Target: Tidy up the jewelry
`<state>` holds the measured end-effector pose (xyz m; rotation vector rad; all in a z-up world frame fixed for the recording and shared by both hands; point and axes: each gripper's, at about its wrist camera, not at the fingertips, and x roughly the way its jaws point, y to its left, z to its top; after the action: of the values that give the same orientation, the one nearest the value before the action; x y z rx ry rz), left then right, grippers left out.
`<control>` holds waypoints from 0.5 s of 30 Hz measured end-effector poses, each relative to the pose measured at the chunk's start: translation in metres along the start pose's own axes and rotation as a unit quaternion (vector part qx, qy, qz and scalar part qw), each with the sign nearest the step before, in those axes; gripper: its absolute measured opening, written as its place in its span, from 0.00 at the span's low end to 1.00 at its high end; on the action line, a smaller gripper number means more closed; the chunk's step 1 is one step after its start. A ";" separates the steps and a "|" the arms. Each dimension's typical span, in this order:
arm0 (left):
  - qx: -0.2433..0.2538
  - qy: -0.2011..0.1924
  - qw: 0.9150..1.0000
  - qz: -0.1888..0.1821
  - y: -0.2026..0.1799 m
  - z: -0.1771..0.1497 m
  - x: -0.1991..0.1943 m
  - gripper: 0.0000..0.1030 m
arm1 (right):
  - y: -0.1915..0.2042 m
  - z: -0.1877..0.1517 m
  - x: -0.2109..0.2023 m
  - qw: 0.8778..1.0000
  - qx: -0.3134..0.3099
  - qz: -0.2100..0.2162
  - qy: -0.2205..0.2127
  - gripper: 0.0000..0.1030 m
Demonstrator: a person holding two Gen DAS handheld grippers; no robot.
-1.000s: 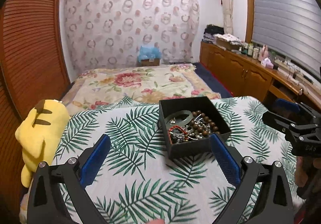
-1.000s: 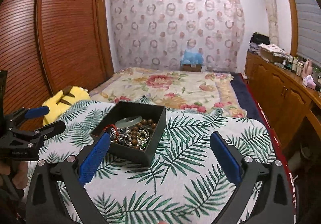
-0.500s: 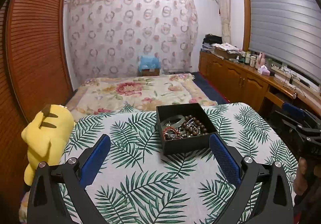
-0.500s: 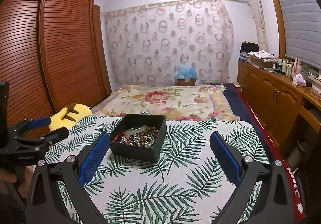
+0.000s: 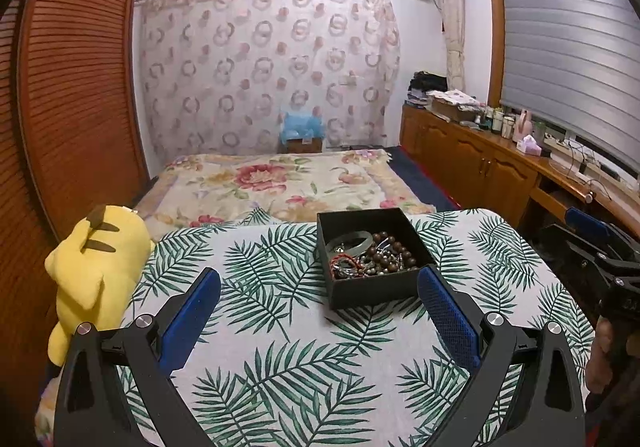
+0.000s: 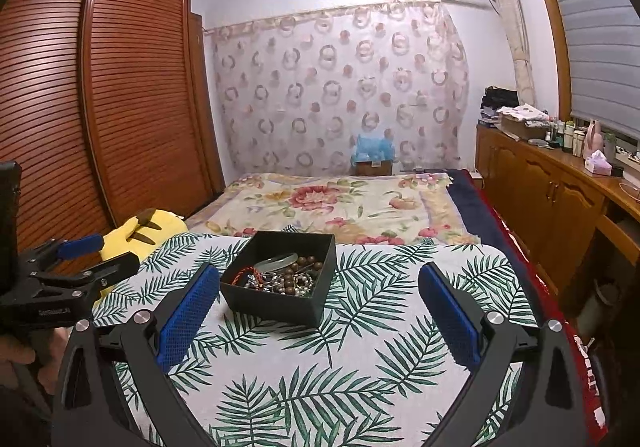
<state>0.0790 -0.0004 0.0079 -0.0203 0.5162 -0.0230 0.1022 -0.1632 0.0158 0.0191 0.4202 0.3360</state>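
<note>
Both wrist views look forward over the near edge of the leaf-print table [image 5: 280,347] toward the curtained far wall. The left sits nearer the left edge, the right nearer the right; both share the black box [image 5: 372,289] [image 6: 276,305] by the far edge.

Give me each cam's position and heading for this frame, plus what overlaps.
Left wrist: on the left gripper, above the leaf-print table, facing the bed; own open fingers frame it, right gripper at right edge.
Right wrist: on the right gripper, same heading; own open fingers, left gripper at left edge.
Shared: black jewelry box, yellow plush, bed, curtain.
</note>
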 end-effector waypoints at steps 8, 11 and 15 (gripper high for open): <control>0.000 0.001 1.000 0.001 0.000 0.000 0.000 0.92 | 0.001 0.001 -0.001 1.000 0.000 0.002 0.001 0.97; 0.001 0.001 1.000 0.000 0.000 0.000 0.000 0.92 | 0.001 0.001 -0.001 1.000 0.000 0.002 0.002 0.97; 0.001 0.001 1.000 0.001 0.000 -0.001 -0.001 0.92 | 0.001 0.000 0.001 1.000 0.000 0.002 0.003 0.97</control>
<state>0.0778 -0.0004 0.0074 -0.0186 0.5180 -0.0214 0.1024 -0.1615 0.0157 0.0190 0.4261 0.3394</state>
